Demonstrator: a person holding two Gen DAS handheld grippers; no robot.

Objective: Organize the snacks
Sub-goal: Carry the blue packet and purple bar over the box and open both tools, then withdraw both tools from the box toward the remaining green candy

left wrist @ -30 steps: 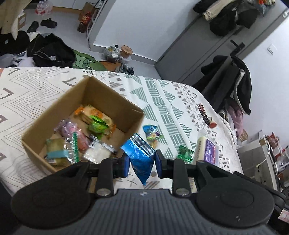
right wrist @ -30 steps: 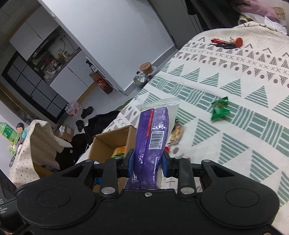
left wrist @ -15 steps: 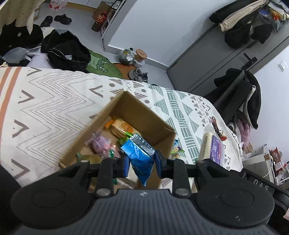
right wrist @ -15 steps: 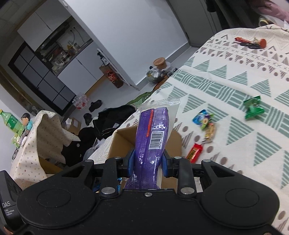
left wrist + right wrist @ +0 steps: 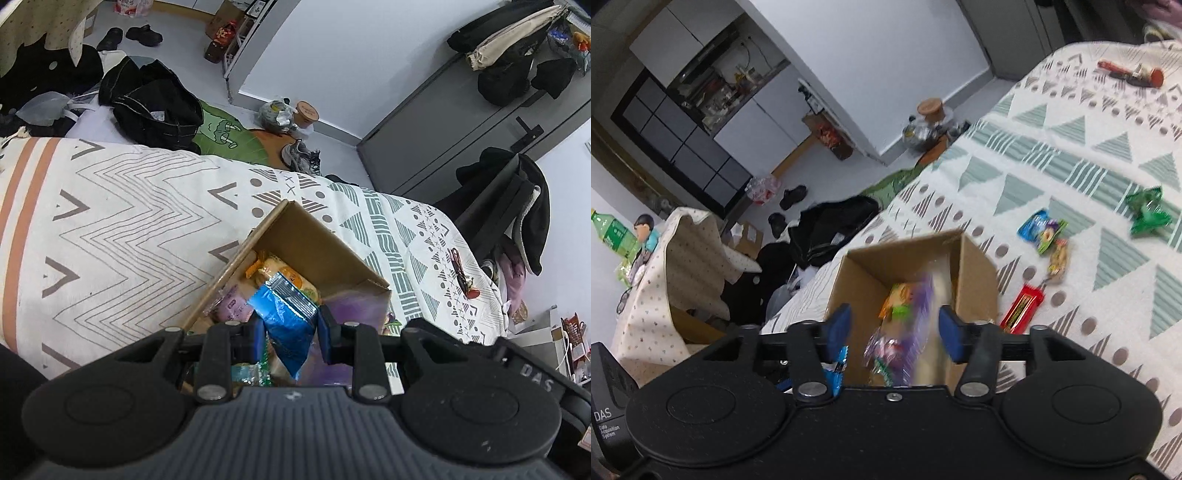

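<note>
Two handheld grippers hover over an open brown cardboard box that sits on a white bedspread patterned with grey zigzags and green triangles.

The left gripper has its blue-padded fingers closed against a crinkled blue foil snack bag, which hangs between them directly above the box's contents. Below it lie an orange and green wrapped snack and a pink packet.

The right gripper has its fingers spread wide apart with nothing between the pads. A long purple snack packet appears as a motion-blurred streak in the gap, inside the box opening and below the fingers.

Half a second ago the right gripper was pinched on that purple packet, holding it upright; now it has let go. The left gripper has kept its grip on the blue bag and has moved further over the box.

Beyond the box on the bedspread, to its right, lie a red wrapped bar, a tan snack packet, a small blue and green packet and, farther off, a crumpled green wrapper.
</note>
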